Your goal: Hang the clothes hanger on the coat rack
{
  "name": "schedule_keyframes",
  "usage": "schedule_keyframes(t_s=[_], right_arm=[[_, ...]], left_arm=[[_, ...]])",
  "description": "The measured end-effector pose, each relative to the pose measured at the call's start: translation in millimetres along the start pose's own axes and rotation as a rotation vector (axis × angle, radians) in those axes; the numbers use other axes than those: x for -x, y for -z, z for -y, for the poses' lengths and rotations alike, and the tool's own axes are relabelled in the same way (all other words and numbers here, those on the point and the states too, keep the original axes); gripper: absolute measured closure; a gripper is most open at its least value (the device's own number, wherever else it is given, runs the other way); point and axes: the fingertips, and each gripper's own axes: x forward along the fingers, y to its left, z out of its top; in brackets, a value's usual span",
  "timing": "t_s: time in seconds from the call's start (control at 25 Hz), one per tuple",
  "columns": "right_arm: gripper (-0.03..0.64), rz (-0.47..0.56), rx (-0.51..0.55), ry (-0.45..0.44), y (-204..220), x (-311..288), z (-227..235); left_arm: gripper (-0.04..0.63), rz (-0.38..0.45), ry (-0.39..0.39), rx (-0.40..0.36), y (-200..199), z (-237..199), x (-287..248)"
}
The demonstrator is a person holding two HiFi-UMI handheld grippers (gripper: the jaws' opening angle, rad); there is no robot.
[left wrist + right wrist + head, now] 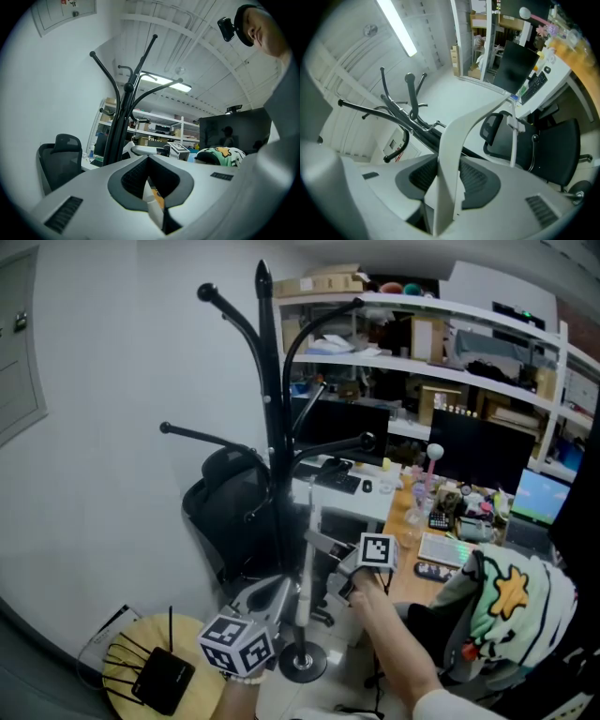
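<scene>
The black coat rack (272, 427) stands in the middle of the head view, its curved arms spreading above both grippers. A pale clothes hanger (303, 563) is held low in front of its pole. My left gripper (272, 598) is shut on one thin part of the hanger (153, 206). My right gripper (343, 574) is shut on the hanger's broad white arm (454, 154), which rises from the jaws toward the upper right and ends by a small clip (515, 124). The rack (123, 122) towers beyond the left jaws, and the rack (405, 119) lies behind the hanger in the right gripper view.
A black office chair (220, 493) stands just behind the rack, whose round base (302, 662) is on the floor. A cluttered desk (412, 507), monitors and shelves (450, 324) fill the right. A round yellow stool (127, 652) with a black router is at bottom left; a cloth-draped chair (511, 606) at right.
</scene>
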Motion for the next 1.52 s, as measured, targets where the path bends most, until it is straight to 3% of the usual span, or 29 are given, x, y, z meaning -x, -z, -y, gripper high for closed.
schedule_keyframes(t_s=[0.56,0.84,1.52], right_arm=[[0.42,-0.005,0.032,0.038,0.7,-1.9,3.2],[0.359,0.0,0.023,0.056,3.3,0.5,8.2],[0.242,0.012,0.123,0.222,6.5,10.0,17.3]], left_arm=[[0.597,0.004,0.016,0.024,2.2,-1.9,6.8],[0.597,0.003,0.025,0.031,4.3,-4.1,9.9],[0.597,-0.004,0.07,0.061,9.6,-5.7,23.5]])
